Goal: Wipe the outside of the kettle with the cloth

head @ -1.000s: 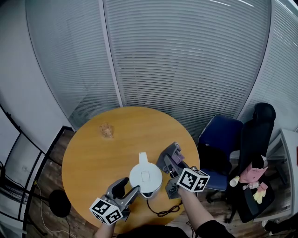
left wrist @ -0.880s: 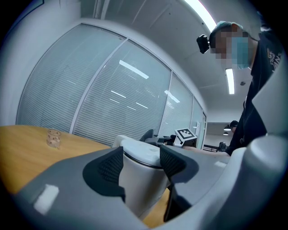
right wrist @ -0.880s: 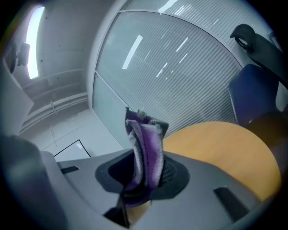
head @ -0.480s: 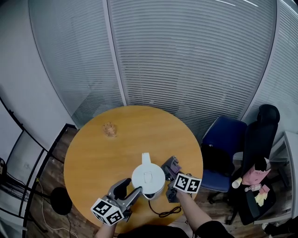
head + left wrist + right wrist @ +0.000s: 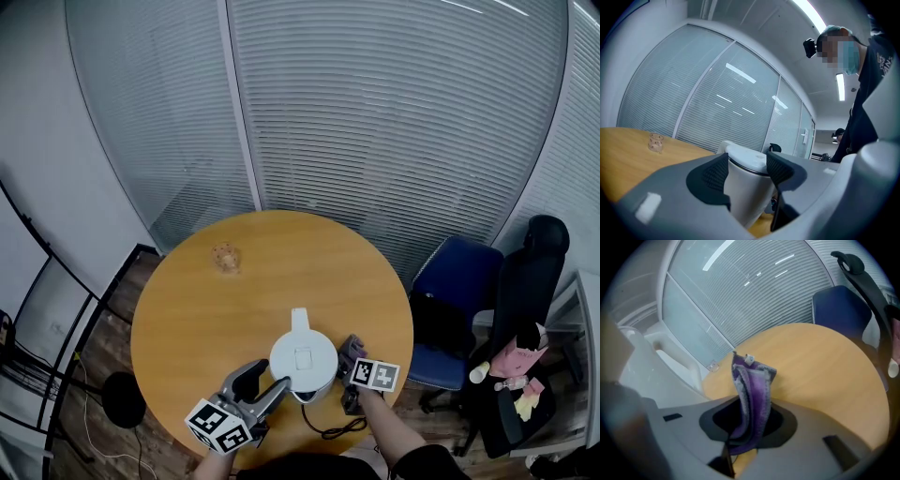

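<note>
On the far left of the round wooden table point(image 5: 187, 319) sits a small clear glass jar point(image 5: 225, 256), well apart from everything else. At the near left edge the left gripper point(image 5: 265, 382) points toward the white electric kettle point(image 5: 302, 361). Its jaws stand wide apart. In the left gripper view the kettle's body and lid fill the gap between the two ribbed pads point(image 5: 715, 171). I cannot tell from here whether either pad touches the kettle's wall.

The kettle stands upright near the table's near edge, a little right of centre, with its lid closed and its spout toward the far side. A black power cord point(image 5: 330, 429) loops on the table just near of it.

Just right of the kettle is the right gripper point(image 5: 349, 364), its marker cube toward the near side. Its jaws are pinched on a folded purple cloth point(image 5: 752, 390), which sticks up out of them. In the right gripper view the kettle's white wall and handle sit close by on the left, and the cloth is beside that wall; contact cannot be made out.

Beyond the table's right side stand a blue chair point(image 5: 459, 281) and a black office chair point(image 5: 525, 291) with things piled at its seat.
</note>
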A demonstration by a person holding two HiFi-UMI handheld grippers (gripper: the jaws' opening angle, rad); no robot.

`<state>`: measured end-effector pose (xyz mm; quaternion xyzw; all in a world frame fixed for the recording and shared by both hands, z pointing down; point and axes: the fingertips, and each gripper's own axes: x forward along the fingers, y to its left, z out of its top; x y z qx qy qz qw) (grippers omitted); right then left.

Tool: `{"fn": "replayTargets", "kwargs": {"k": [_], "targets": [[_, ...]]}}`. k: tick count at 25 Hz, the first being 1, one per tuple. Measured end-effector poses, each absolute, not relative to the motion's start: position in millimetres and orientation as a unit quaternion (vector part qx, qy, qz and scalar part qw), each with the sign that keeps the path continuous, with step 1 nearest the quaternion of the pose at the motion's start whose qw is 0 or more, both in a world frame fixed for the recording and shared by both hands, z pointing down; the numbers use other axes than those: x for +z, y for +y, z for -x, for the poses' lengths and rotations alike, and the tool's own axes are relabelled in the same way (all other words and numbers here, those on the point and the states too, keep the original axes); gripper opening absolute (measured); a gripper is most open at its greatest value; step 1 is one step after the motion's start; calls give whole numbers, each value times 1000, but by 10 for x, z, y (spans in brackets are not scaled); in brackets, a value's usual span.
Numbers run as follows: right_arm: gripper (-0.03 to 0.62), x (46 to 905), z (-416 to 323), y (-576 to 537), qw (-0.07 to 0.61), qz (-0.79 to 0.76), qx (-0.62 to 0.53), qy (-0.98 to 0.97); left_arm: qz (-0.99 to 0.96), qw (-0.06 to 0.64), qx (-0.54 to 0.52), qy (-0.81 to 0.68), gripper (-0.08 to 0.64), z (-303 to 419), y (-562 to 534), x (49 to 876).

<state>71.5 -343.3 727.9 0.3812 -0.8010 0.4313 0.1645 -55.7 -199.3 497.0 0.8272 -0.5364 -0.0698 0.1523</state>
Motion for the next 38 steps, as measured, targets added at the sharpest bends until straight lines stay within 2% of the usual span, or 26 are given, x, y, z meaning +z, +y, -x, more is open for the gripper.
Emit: {"fn": "replayTargets", "kwargs": {"k": [10,26,38], "targets": [[97,7067,-842,-3418,156,-409,409,-801,-831,152,-69,-531,261,538,-1992,4972],[97,5977,-1252,-2698,39,-472,385,-792,-868,160,-44,-467,260,502,-1996,4989],[97,5438,-1044,-1809,-9,-527,353,-773,-889,158,-7,-431,62,877,-1507,5133]]}}
